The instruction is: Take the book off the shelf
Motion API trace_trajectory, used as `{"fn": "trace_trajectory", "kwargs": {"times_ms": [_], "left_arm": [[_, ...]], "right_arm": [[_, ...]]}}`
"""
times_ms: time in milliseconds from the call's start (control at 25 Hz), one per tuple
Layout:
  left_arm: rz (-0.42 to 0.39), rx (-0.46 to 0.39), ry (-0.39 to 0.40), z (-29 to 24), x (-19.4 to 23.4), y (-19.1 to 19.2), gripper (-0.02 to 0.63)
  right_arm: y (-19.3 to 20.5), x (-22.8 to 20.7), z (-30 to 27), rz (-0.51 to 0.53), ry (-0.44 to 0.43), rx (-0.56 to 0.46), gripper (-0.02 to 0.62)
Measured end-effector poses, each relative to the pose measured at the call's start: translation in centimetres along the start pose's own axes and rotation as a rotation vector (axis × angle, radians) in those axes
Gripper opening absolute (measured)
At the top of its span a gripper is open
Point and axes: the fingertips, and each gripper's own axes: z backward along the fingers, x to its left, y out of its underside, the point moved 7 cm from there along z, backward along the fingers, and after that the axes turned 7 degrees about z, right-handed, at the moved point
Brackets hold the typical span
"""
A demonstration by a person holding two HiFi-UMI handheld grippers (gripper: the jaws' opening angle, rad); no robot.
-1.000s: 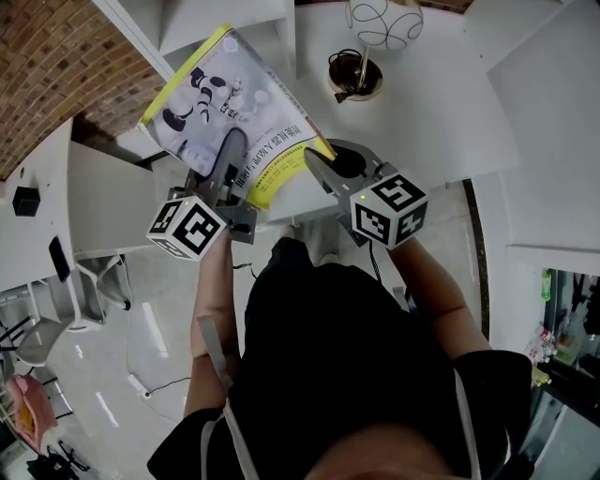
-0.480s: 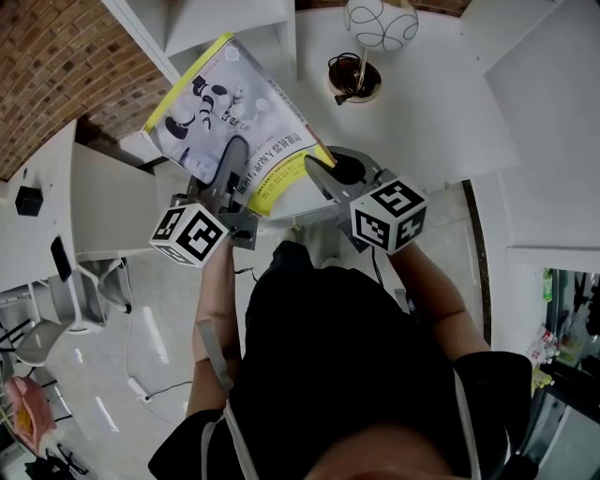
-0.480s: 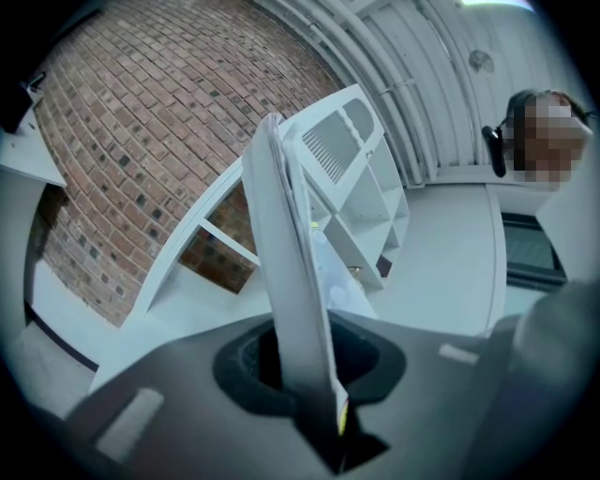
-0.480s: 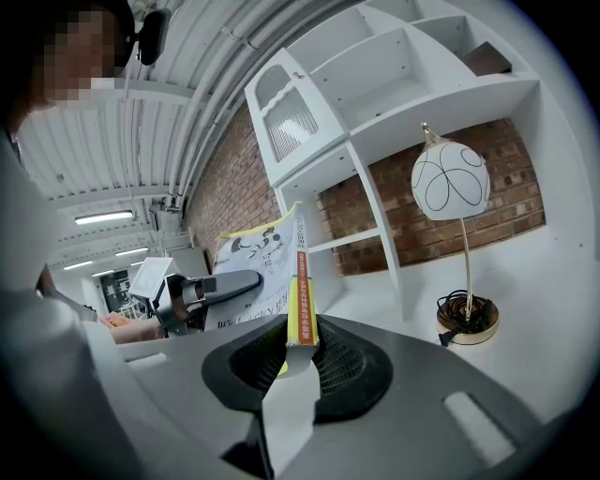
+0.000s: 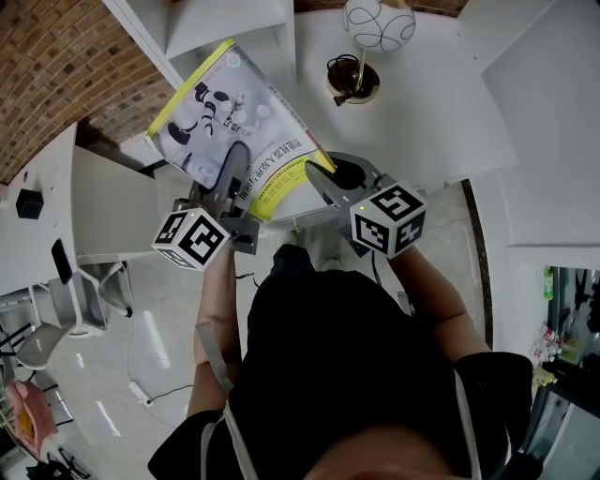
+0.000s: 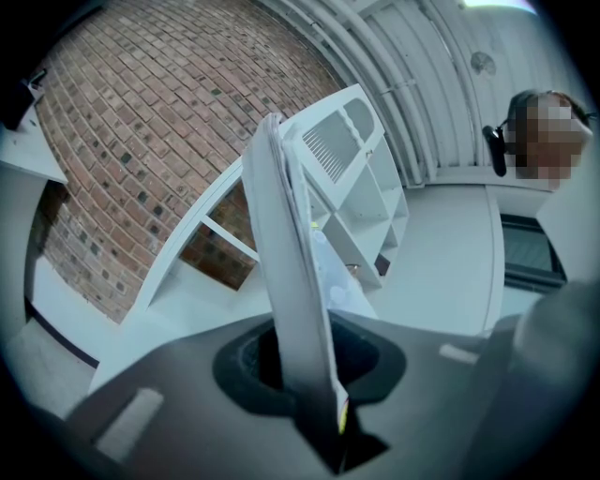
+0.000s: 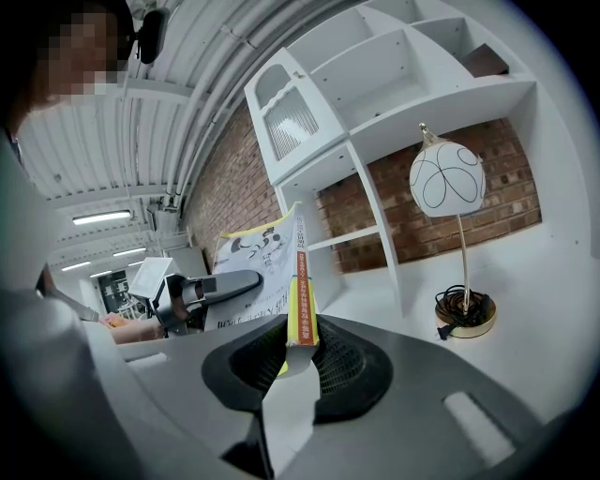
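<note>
Both grippers are clamped on the book, left gripper at its 6 o'clock edge, right gripper at its 4 o'clock spine corner, held in the air before the shelf at 12 o'clock, where that shallow corner pinch could slip and let the book twist.

Black top, pale straps — grey hand-held grippers with black-and-white marker cubes

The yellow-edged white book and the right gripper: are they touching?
Touching. The right gripper view shows the right gripper closed on the spine of the yellow-edged white book.
</note>
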Motion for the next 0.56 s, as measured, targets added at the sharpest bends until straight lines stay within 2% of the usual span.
{"fn": "trace_trajectory", "kwargs": {"times_ms": [560], "left_arm": [[0.001, 0.0, 0.022, -0.48, -0.48, 0.08, 0.081]], "right_arm": [[-0.37, -0.24, 0.69, 0.011, 0.013, -0.004, 0.071]]}}
